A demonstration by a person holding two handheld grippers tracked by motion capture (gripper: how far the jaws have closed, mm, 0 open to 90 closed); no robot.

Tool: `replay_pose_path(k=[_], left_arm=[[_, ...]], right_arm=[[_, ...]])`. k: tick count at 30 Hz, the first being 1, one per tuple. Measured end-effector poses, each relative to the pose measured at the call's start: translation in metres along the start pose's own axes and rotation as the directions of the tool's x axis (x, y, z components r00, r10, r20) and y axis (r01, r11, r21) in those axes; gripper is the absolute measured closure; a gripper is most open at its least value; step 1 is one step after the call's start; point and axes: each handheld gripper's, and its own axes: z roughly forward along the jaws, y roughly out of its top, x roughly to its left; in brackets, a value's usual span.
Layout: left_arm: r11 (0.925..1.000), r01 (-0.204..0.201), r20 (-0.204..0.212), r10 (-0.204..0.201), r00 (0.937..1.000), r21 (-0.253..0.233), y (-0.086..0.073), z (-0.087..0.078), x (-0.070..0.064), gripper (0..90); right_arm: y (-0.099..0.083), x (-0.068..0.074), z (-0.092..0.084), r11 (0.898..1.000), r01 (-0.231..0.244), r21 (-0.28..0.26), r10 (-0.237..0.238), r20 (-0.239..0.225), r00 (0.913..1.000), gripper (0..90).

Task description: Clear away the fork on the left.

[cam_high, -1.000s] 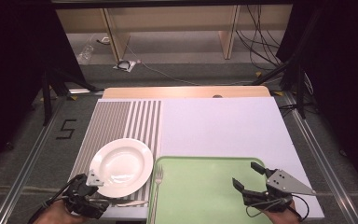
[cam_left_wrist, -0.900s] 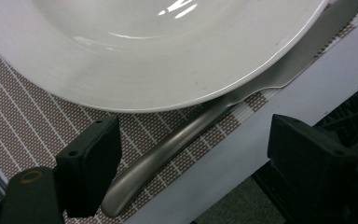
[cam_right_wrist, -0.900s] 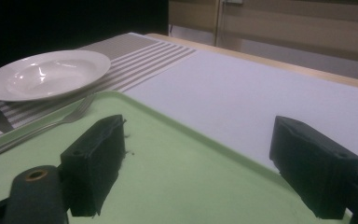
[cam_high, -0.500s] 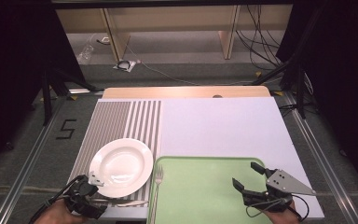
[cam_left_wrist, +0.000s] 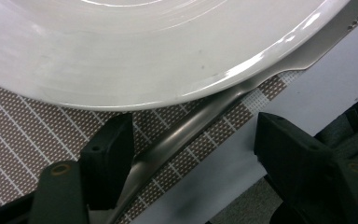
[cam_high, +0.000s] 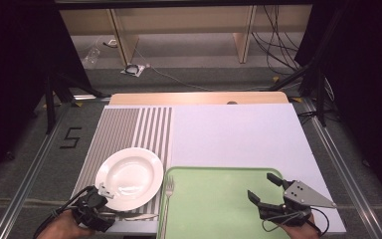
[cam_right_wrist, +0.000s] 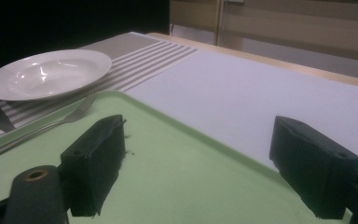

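Your left gripper (cam_left_wrist: 193,154) straddles the knife (cam_left_wrist: 191,135) at the near left corner of the table.

The knife lies on the striped mat (cam_high: 124,129), partly under the near rim of the white plate (cam_high: 129,178). Your jaws have just been closing, yet a gap remains and the pads are not pressing the handle. Your right gripper (cam_high: 273,191) hovers wide open over the green tray (cam_high: 214,199).

Plate (cam_high: 129,175) at lower left of the high view, on the striped mat (cam_high: 124,134). Knife (cam_high: 132,216) just below, partly under the plate's rim. Tray (cam_high: 214,199) right of the plate, at lower centre. Fork (cam_high: 167,199) on the tray's left edge.
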Motion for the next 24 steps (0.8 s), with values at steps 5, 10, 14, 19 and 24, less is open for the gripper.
replay_pose_path(k=[5,10,14,19,24], left_arm=[[1.0000,0.002,0.006,-0.002,1.0000,0.007,0.0018,0.0005,0.0019,34.8],[0.9998,-0.006,0.012,0.006,0.9999,0.016,0.0035,0.0008,0.0036,39.5],[0.9994,-0.006,0.005,0.005,1.0000,0.035,0.0060,0.0002,0.0048,43.2],[0.9976,-0.022,0.004,0.022,0.9997,0.066,0.0097,0.0001,0.0032,48.3],[0.9959,-0.041,0.010,0.040,0.9992,0.081,0.0091,-0.0010,0.0011,54.6]], right_arm=[[-0.0001,0.0000,0.0003,1.000,-0.002,-0.001,0.002,-0.001,1.0000,18.9],[-0.0003,0.0000,0.0005,1.000,-0.003,0.000,0.003,-0.003,1.0000,19.0],[-0.0003,0.0003,0.0006,1.000,-0.004,0.003,0.004,-0.003,1.0000,19.0],[-0.0004,0.0000,0.0008,1.000,-0.004,0.004,0.004,-0.001,1.0000,19.1],[-0.0002,0.0003,0.0006,1.000,-0.004,0.004,0.004,-0.003,1.0000,19.1]])
